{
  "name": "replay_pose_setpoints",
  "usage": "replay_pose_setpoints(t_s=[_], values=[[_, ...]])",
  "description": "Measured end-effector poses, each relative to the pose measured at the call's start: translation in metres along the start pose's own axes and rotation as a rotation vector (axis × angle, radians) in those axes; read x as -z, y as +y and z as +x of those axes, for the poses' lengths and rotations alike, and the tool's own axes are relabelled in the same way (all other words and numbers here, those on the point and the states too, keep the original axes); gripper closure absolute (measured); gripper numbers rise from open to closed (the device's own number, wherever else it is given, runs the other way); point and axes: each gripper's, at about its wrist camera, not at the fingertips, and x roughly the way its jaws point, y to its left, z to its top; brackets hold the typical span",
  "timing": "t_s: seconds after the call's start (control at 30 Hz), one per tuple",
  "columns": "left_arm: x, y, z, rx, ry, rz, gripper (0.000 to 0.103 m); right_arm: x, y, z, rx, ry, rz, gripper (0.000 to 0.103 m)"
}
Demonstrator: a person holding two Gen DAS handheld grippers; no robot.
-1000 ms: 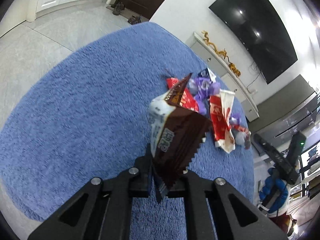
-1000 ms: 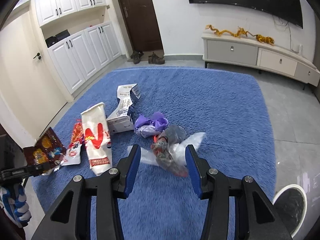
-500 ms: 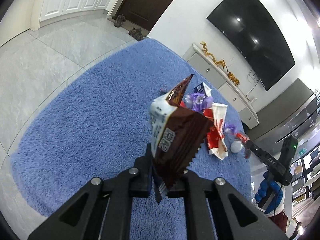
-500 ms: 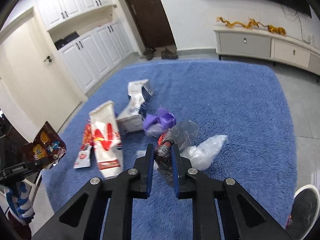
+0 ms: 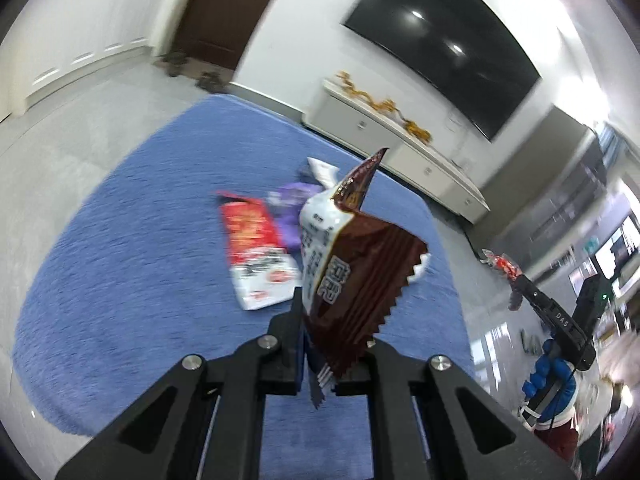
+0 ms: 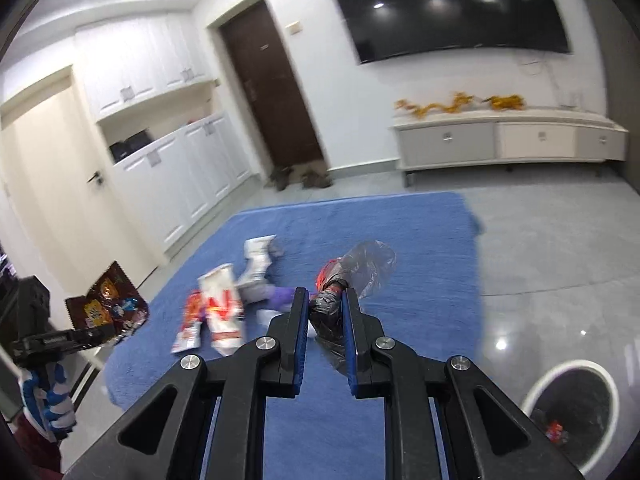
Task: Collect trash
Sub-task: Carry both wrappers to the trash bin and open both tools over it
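Observation:
My left gripper (image 5: 328, 316) is shut on a brown and white snack wrapper (image 5: 352, 264) and holds it above the blue rug (image 5: 132, 280). It also shows in the right wrist view (image 6: 106, 306). My right gripper (image 6: 326, 310) is shut on a crumpled grey plastic bag (image 6: 352, 276) with red inside, lifted off the rug (image 6: 400, 224). On the rug lie a red and white packet (image 5: 256, 256), a purple bag (image 5: 294, 200), a white and red pouch (image 6: 222, 308) and a white carton (image 6: 258, 260).
A white-rimmed trash bin (image 6: 572, 412) with a black liner stands on the grey tile floor at the lower right. A low TV cabinet (image 6: 504, 142) lines the far wall under a TV. White cupboards (image 6: 192, 160) and a dark door (image 6: 272, 96) are at the left.
Both grippers have risen from the rug with their catches. The right gripper closed on the plastic bag and lifted it; the trash bin has come further into its view.

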Motion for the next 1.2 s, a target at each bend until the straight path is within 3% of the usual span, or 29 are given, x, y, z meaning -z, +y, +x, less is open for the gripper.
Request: replay_pose_setpoints(t_s=[0.2, 0.4, 0.67, 1.03, 1.1, 1.13, 1.2], values=[[0.006, -0.1, 0.056, 0.106, 0.114, 0.141, 0.095, 0.036, -0.085, -0.052, 0.137, -0.046, 0.154, 0.087], [0.02, -0.228, 0.136, 0.196, 0.253, 0.357, 0.095, 0.086, -0.169, -0.087, 0.255, -0.055, 0.337, 0.087], [0.068, -0.363, 0.243, 0.245, 0.432, 0.53, 0.095, 0.129, -0.235, -0.092, 0.33, -0.04, 0.494, 0.087], [0.124, -0.465, 0.36, 0.221, 0.542, 0.647, 0.093, 0.141, -0.287, -0.088, 0.398, -0.06, 0.578, 0.082], [0.133, -0.471, 0.373, 0.225, 0.574, 0.651, 0.093, 0.144, -0.294, -0.086, 0.419, -0.058, 0.596, 0.072], [0.139, -0.473, 0.378, 0.221, 0.582, 0.658, 0.092, 0.146, -0.298, -0.086, 0.422, -0.06, 0.607, 0.062], [0.147, -0.475, 0.385, 0.214, 0.6, 0.663, 0.092, 0.149, -0.301, -0.088, 0.436, -0.059, 0.617, 0.06]])
